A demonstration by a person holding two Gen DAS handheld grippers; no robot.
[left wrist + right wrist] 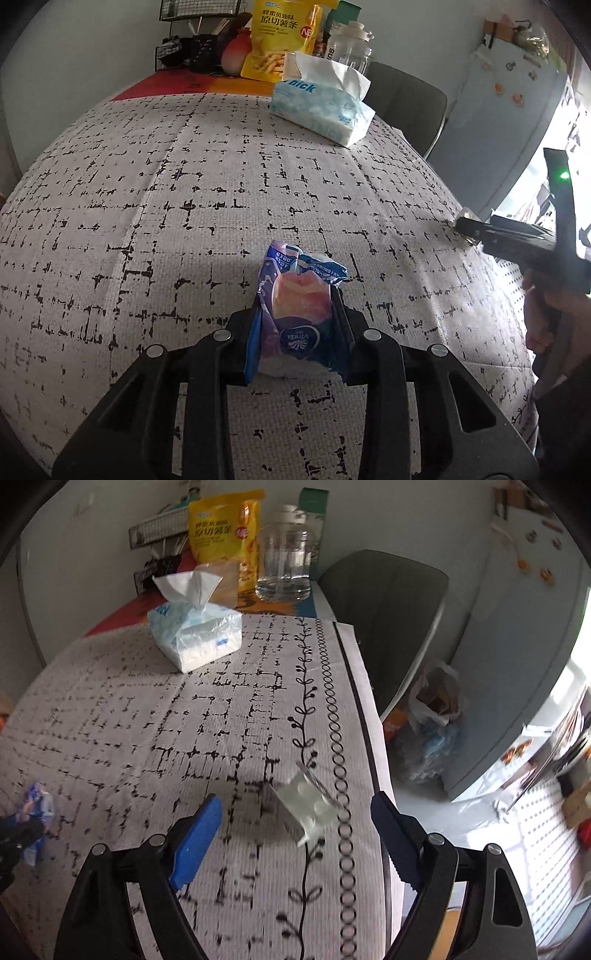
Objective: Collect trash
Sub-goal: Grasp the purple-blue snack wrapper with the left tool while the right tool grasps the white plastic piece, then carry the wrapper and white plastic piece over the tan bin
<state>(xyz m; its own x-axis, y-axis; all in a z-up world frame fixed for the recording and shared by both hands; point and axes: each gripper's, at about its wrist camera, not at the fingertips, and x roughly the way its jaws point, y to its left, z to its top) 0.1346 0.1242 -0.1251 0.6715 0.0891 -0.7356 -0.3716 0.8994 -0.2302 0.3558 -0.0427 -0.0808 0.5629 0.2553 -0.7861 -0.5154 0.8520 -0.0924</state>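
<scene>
Left gripper (297, 314): black plastic linkage arms, slotted cut-outs, round silver pivot screws. Right gripper (295, 812): same black frame and silver screws, blue ribbed finger pads (197, 840). Green LED on right unit's black body. Bare-skinned hand (543, 314), dark sleeve.

Behind the one tissue pack (195, 637): one yellow snack bag (223, 535), one glass jar (284, 566). Nearer than it: one purple wrapper (299, 314), one white blister pack (306, 808). Beside it, one grey chair (388, 616)
</scene>
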